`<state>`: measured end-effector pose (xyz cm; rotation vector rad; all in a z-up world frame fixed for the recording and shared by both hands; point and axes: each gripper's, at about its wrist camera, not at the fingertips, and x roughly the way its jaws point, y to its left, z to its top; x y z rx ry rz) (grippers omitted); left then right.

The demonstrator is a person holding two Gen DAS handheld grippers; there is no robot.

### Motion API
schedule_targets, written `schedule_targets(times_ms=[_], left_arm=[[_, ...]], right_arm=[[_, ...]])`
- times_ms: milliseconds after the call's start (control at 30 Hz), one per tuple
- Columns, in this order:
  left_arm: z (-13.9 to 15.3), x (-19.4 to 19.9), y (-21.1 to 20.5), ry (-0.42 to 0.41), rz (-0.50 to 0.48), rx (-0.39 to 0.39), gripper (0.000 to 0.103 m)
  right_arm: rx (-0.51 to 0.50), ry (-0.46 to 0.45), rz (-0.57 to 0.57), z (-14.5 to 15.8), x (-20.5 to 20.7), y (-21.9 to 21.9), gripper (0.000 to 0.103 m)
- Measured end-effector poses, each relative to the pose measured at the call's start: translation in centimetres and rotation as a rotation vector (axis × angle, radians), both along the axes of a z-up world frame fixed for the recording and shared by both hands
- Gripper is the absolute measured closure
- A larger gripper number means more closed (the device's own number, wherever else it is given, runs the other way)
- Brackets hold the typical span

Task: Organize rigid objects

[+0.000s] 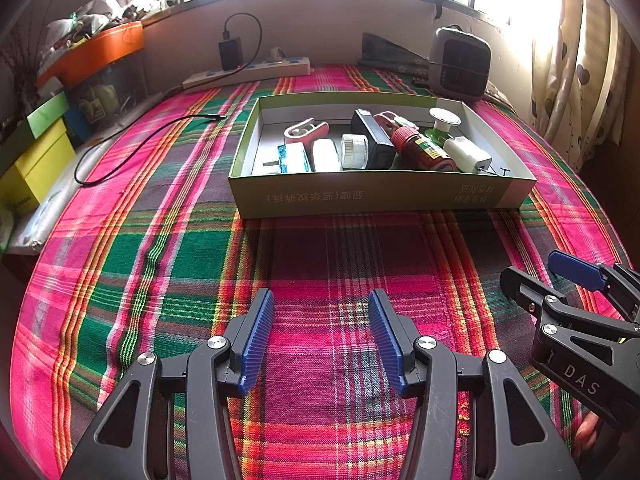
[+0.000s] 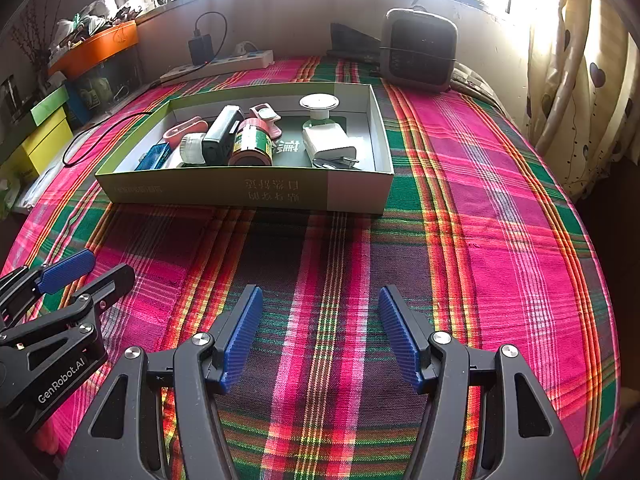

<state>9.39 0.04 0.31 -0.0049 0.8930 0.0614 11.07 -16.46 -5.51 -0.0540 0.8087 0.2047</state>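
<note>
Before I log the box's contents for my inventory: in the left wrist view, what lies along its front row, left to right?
blue packet → white tube → clear ribbed jar → black device → red can → white plug adapter

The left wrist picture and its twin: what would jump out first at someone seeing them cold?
The bright pink, green and orange plaid cloth fills almost everything. On it, further from the camera, sits a shallow green-and-white cardboard box crowded with small items, among them a red cylindrical jar lying on its side. In the foreground the left gripper and right gripper, black with blue ribbed pads, hang open and empty above the cloth.
</note>
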Motion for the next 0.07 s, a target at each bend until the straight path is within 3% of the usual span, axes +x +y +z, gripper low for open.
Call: schedule_targets(times_ms=[67], left_arm=[[0.00,0.00,-0.01,0.000,0.000,0.001,0.054]], right_arm=[[0.000,0.000,0.000,0.00,0.00,0.00,0.042]])
